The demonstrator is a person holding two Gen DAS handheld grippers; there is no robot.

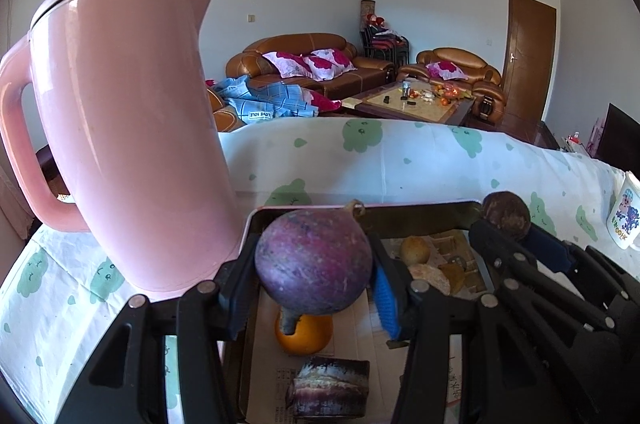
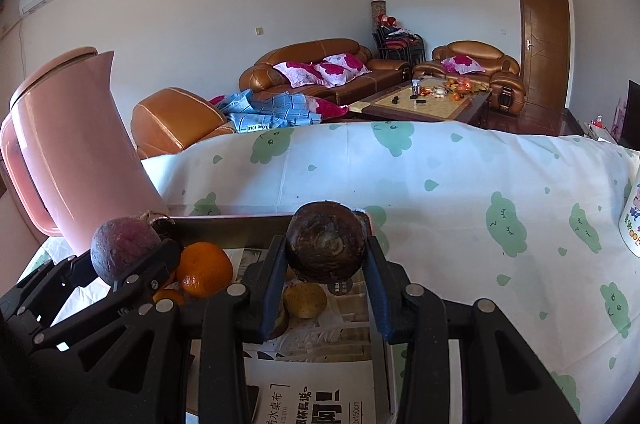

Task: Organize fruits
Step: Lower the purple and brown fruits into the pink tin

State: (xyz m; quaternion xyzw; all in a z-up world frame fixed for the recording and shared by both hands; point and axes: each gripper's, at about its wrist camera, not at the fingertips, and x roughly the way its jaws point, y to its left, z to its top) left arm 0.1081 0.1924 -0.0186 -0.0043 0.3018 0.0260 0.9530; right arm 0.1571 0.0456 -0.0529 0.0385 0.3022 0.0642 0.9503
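My left gripper (image 1: 314, 266) is shut on a round purple fruit (image 1: 312, 262), held above a metal tray (image 1: 420, 214) lined with paper. The tray holds an orange (image 1: 305, 338), a cut purple piece (image 1: 330, 388) and small brownish fruits (image 1: 416, 250). My right gripper (image 2: 326, 264) is shut on a dark brown round fruit (image 2: 326, 244) over the tray's far right corner (image 2: 370, 218). In the right wrist view the left gripper (image 2: 132, 260) with the purple fruit (image 2: 122, 248) appears at the left, beside an orange (image 2: 204, 268). The right gripper (image 1: 510, 224) also shows in the left wrist view.
A tall pink kettle (image 1: 128, 127) stands just left of the tray on the table's cloud-print cloth (image 2: 460, 191). A printed mug (image 1: 626, 216) sits at the right edge. Beyond the table are brown sofas and a coffee table.
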